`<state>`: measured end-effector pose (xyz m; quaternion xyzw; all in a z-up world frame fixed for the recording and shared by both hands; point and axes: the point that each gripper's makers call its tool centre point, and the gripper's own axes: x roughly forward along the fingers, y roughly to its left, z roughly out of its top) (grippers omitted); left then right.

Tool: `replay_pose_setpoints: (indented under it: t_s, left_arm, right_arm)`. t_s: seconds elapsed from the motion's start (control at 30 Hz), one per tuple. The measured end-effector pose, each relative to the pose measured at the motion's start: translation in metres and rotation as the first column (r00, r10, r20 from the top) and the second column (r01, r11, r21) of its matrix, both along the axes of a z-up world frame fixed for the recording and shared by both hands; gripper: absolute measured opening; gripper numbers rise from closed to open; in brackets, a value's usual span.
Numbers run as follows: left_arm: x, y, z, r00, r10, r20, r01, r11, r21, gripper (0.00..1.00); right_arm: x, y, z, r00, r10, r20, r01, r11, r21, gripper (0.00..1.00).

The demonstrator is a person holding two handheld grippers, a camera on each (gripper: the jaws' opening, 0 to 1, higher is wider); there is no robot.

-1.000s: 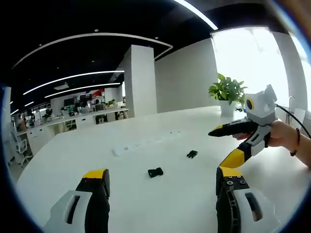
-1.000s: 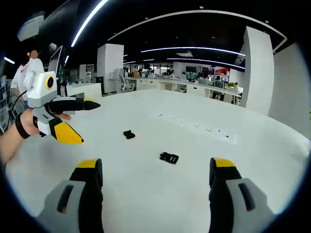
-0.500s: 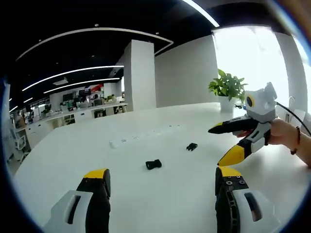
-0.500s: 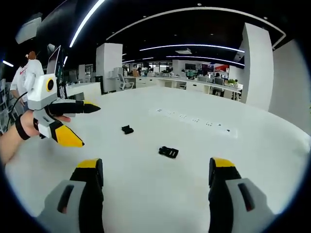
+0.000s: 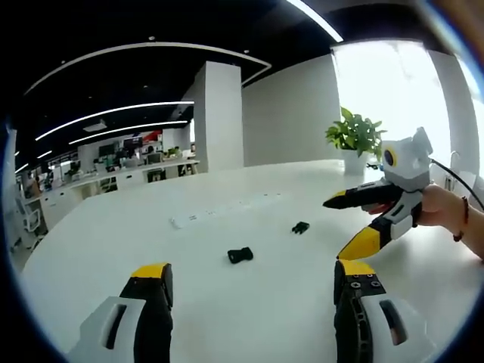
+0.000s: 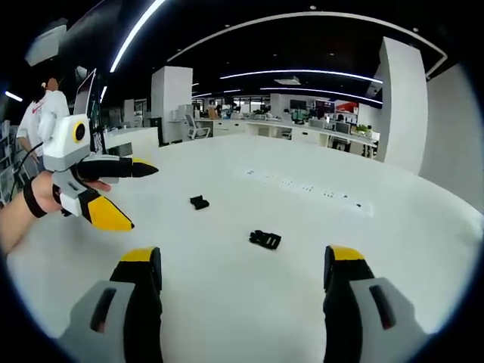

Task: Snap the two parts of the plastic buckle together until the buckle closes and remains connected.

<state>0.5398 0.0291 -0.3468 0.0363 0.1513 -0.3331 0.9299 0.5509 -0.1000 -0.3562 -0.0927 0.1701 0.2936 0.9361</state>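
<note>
Two small black buckle parts lie apart on the white table (image 5: 227, 302). In the left gripper view one part (image 5: 240, 255) lies ahead of my open left gripper (image 5: 246, 291), and the other part (image 5: 300, 227) lies farther off to the right. My right gripper (image 5: 355, 225) comes in from the right, held open above the table by a hand. In the right gripper view the nearer part (image 6: 265, 240) lies ahead of my open right gripper (image 6: 242, 276), the other part (image 6: 199, 202) farther left. The left gripper (image 6: 132, 195) hangs open at the left.
A white power strip (image 5: 223, 213) runs across the table beyond the parts, also seen as a strip (image 6: 302, 190). A potted plant (image 5: 355, 140) stands at the table's far right edge. A person (image 6: 41, 113) stands at the far left. Desks fill the office behind.
Both views shifted slightly; the buckle parts lie where they were. Both grippers stay open and empty.
</note>
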Motion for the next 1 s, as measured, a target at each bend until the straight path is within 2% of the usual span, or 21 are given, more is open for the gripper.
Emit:
replay_pose_setpoints:
  t_s: [0.7,1.0]
  left_arm:
    - [0.013,-0.002,-0.004,1.0,-0.002,0.002,0.002,1.0,0.008,0.86]
    - [0.018,-0.004,-0.009,1.0,-0.004,-0.014,0.004,1.0,0.002,0.86]
  right_arm:
    - [0.01,0.005,-0.006,1.0,0.006,-0.008,-0.006,1.0,-0.008,0.88]
    - [0.016,0.001,-0.011,1.0,0.0,-0.025,0.0,1.0,-0.011,0.87]
